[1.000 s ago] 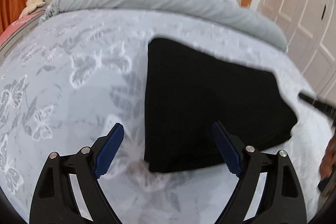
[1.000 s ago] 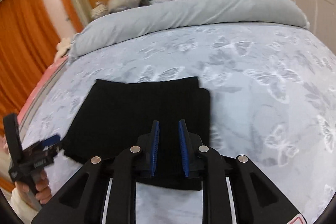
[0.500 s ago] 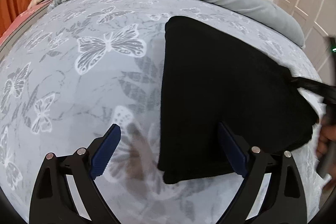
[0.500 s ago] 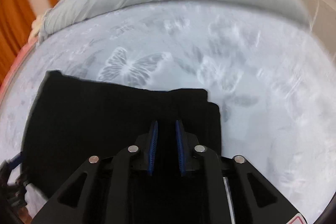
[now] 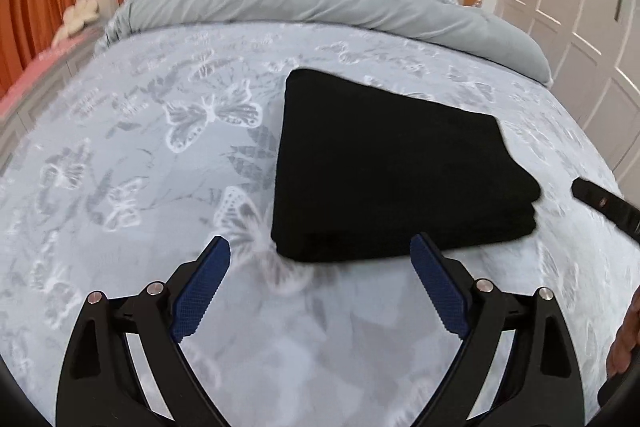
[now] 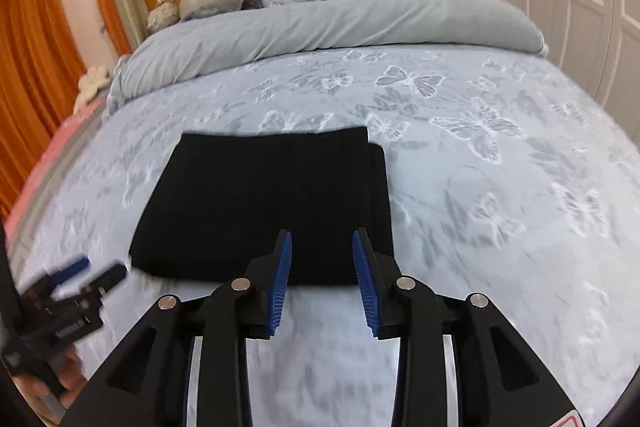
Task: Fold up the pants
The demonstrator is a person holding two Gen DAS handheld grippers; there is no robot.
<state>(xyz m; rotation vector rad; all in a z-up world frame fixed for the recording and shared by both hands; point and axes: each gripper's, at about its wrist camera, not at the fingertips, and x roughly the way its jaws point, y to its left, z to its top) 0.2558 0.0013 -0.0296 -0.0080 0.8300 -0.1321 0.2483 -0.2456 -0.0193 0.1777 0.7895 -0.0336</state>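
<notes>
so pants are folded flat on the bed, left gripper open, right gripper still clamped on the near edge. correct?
Not quite: the right gripper is open and holds nothing; the right wrist view shows a clear gap between its blue pads. The rest stands: the pants lie folded on the bed, and the left gripper is open.

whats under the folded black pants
The pants lie flat on the butterfly-print bedspread, which shows all around them. Whatever lies directly beneath the pants is covered.

Right gripper [image 6: 322, 247] opened, backed off pants [image 6: 264, 203].
</notes>
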